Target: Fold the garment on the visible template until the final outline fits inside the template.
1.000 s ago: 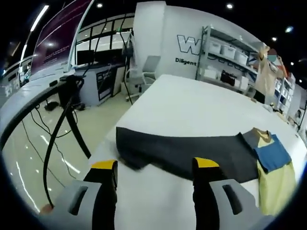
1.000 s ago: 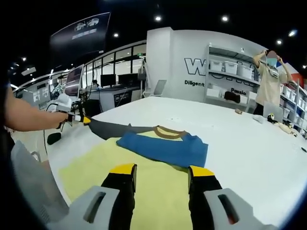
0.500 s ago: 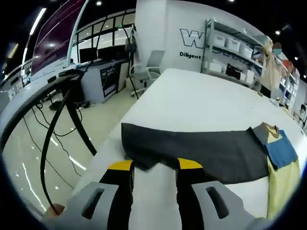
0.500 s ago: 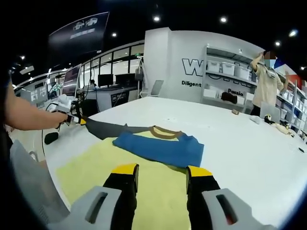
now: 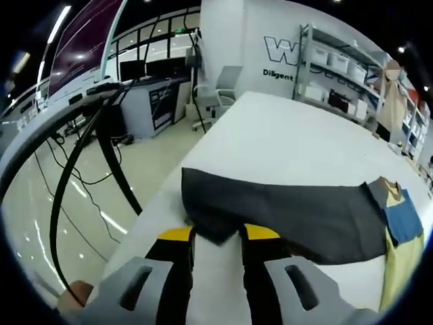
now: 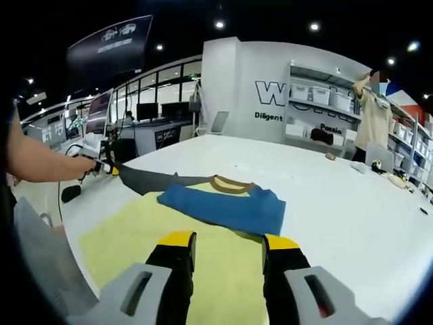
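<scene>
Yellow, blue and dark grey cloth makes up the garment (image 6: 203, 223), which lies flat on the white tabletop (image 6: 338, 196), its brown collar (image 6: 230, 183) turned away from the person. One blue sleeve (image 6: 223, 206) is already laid across the yellow body; the grey sleeve (image 5: 270, 206) runs straight out sideways, toward the tabletop's edge.

The left tool (image 5: 215, 233) sits at that sleeve's cuff end. Its two yellow-tipped jaws stand close together with a corner of grey cloth between them, so I judge it to have pinched the cuff, though the contact itself is partly hidden by the jaws. In the right gripper view the same tool (image 6: 108, 167) shows at the far end of the sleeve, held by a bare arm (image 6: 37, 166), and the sleeve looks drawn taut. That stretch makes sense: a sleeve pulled straight will fold over cleanly, without bunching.

The right tool (image 6: 222, 242) hangs above the yellow hem with its jaws apart and nothing in them. Whether it touches the cloth I cannot tell. It seems placed to steady the body while the sleeve is carried over.

No template outline is clear to me. The grey sleeve likely needs folding inward next.
</scene>
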### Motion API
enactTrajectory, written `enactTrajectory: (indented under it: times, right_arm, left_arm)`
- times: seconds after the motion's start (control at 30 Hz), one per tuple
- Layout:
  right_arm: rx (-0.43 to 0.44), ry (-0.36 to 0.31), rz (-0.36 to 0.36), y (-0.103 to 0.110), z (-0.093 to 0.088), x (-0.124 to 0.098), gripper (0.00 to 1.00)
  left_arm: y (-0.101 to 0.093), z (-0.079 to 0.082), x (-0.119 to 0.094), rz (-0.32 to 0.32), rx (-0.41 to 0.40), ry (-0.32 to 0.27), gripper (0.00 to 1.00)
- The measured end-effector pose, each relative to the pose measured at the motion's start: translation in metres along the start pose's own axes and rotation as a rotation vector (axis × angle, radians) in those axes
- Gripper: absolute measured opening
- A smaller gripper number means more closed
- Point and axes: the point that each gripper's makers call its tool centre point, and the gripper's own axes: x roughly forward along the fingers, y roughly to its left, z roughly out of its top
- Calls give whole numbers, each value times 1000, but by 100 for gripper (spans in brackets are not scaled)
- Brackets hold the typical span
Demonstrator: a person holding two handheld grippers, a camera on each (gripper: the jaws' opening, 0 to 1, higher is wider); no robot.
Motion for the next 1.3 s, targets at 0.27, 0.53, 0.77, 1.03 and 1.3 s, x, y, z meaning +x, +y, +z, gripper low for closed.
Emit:
enactTrajectory:
  times: [0.27, 0.53, 0.77, 1.03, 1.3]
  right_arm:
    - [6, 4, -9, -3, -1, 1, 36]
    - [11, 4, -20, -6, -1, 1, 36]
    - [11, 2, -18, -5, 0, 2, 36]
    - [11, -1, -20, -6, 0, 1, 36]
    - [6, 2, -15, -4, -1, -1, 36]
  left_arm:
    - [0, 3, 5, 6, 33, -2, 11]
    - [0, 8, 10, 7, 62, -18, 1]
    - [6, 11, 3, 9, 70, -26, 1]
    - [28, 15, -7, 42, 69, -25, 1]
    - [25, 13, -10, 34, 69, -19, 1]
